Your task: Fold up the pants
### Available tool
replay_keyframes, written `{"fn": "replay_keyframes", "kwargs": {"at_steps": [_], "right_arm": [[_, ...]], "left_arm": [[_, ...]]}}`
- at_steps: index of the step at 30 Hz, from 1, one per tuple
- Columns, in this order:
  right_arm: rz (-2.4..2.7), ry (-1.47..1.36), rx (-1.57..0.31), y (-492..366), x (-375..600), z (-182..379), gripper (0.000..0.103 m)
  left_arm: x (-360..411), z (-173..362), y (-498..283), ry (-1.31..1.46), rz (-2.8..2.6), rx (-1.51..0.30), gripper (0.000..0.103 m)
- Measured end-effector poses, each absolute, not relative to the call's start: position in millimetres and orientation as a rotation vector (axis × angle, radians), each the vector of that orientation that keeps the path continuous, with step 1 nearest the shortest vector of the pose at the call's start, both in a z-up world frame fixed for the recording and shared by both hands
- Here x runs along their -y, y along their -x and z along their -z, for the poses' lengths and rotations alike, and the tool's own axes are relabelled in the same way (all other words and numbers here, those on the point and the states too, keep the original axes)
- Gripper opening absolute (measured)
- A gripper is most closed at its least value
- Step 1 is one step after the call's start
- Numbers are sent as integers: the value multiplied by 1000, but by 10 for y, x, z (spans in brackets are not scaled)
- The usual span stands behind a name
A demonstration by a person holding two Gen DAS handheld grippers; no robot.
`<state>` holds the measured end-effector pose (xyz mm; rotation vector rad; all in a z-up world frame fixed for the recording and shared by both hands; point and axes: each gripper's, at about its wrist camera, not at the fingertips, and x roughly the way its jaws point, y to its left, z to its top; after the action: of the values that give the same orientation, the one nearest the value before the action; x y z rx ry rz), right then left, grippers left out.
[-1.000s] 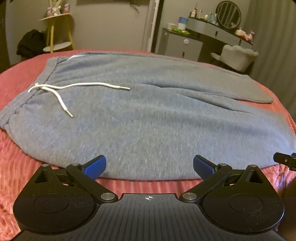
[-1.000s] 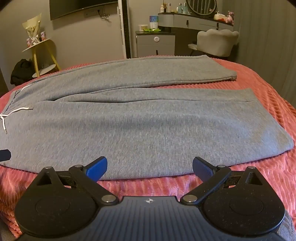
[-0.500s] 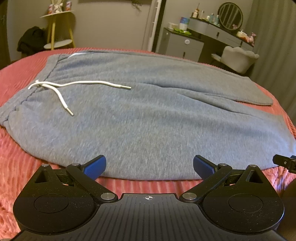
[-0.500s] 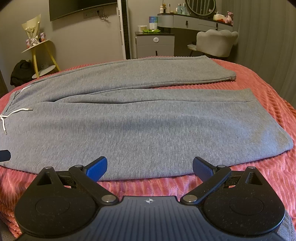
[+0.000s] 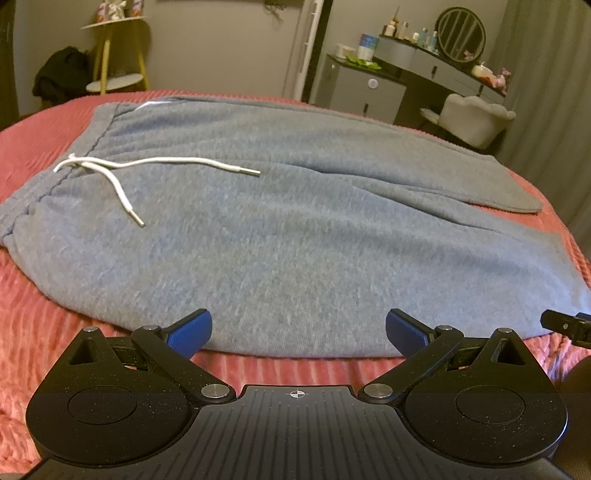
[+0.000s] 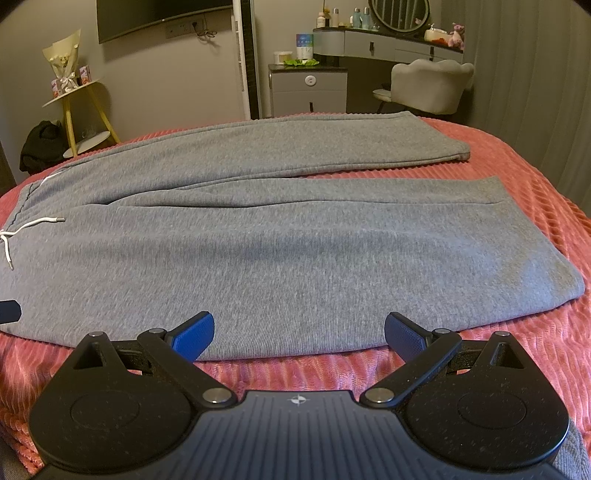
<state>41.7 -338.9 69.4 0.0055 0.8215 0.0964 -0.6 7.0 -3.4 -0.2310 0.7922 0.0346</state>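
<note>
Grey sweatpants (image 5: 295,236) lie flat on a red ribbed bedspread (image 5: 33,325), waistband at the left, both legs running right. A white drawstring (image 5: 122,173) lies loose on the upper front. In the right wrist view the pants (image 6: 295,251) show both legs, the far leg (image 6: 295,147) angled away from the near one. My left gripper (image 5: 298,332) is open and empty over the near edge of the pants near the waist. My right gripper (image 6: 299,332) is open and empty over the near edge of the near leg.
The bedspread (image 6: 517,339) reaches past the pants on every side. Beyond the bed stand a yellow side table (image 6: 77,110), a grey cabinet (image 6: 308,88), a dressing table with a round mirror (image 6: 400,11) and a pale chair (image 6: 428,85). Curtains hang at the right.
The left wrist view has shifted slightly, so the waistband and drawstring sit a little further right and lower. The right wrist view is almost unchanged. Both grippers stay open.
</note>
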Motion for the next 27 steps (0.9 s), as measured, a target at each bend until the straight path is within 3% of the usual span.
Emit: {"fn": "replay_keyframes", "kwargs": {"at_steps": [27], "right_arm": [[-93,-11,-815,-412,3373,-700,99]], "left_arm": [[-95,33,9,245,-43,-798,103]]}}
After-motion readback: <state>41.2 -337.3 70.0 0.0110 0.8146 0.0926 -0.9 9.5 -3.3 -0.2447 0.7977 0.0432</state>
